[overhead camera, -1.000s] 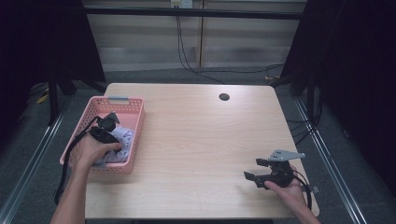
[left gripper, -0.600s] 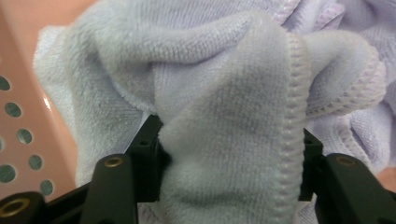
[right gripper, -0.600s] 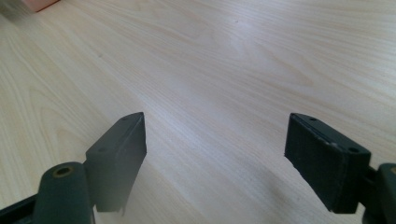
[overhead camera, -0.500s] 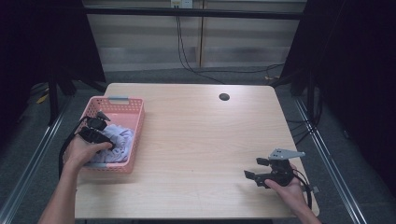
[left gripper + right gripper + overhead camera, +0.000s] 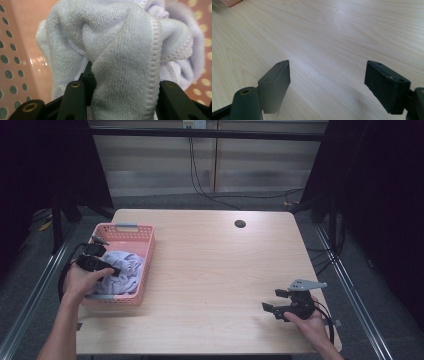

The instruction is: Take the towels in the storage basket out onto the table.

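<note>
High view: left tongs [image 5: 114, 270] closing on cloth [image 5: 122, 265].

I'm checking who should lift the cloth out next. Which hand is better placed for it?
Left. The left gripper already has the pale lilac terry cloth between its closing jaws in the pink perforated plastic basket; the right gripper sits open over bare table.

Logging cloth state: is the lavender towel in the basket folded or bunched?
Bunched: the lavender towel lies in crumpled folds inside the pink basket.

Cloth [image 5: 122, 270] in basket [image 5: 131, 228], table's [image 5: 215, 270] left
</note>
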Available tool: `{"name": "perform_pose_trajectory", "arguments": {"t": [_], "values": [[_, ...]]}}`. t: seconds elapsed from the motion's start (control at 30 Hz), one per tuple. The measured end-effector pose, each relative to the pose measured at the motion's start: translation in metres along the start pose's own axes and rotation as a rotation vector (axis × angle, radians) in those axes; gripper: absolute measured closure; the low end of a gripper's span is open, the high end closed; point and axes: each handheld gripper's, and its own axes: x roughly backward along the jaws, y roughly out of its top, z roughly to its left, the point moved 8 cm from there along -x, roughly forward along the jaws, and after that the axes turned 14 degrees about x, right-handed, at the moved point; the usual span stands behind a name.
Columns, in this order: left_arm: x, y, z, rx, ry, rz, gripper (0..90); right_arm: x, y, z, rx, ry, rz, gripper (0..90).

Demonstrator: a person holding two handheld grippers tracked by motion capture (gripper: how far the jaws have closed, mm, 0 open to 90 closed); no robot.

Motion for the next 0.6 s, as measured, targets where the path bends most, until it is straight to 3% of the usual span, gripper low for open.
{"name": "perform_pose_trajectory", "arguments": {"t": [0.13, 0.23, 0.4, 0.47, 0.5, 0.6], "values": [[0.009, 0.002, 0.000, 0.016, -0.055, -0.032, 59.5, 0.001, 0.000, 0.001, -0.002, 0.001, -0.001, 20.7], [0.020, 0.005, 0.001, 0.036, -0.092, -0.083, 60.0, 0.001, 0.000, 0.001, 0.000, 0.004, -0.001, 20.7], [0.029, 0.008, 0.000, 0.042, -0.123, -0.108, 59.9, 0.001, 0.000, 0.002, -0.004, 0.004, 0.000, 20.6], [0.037, 0.010, -0.003, 0.044, -0.153, -0.128, 59.9, 0.001, 0.000, 0.001, -0.006, 0.004, -0.002, 20.5], [0.039, 0.012, -0.004, 0.053, -0.149, -0.150, 59.9, 0.000, 0.000, 0.000, -0.006, 0.002, -0.002, 20.6], [0.043, 0.013, -0.009, 0.037, -0.168, -0.158, 59.8, 0.000, 0.000, 0.001, -0.004, 0.003, -0.001, 20.6]]}}
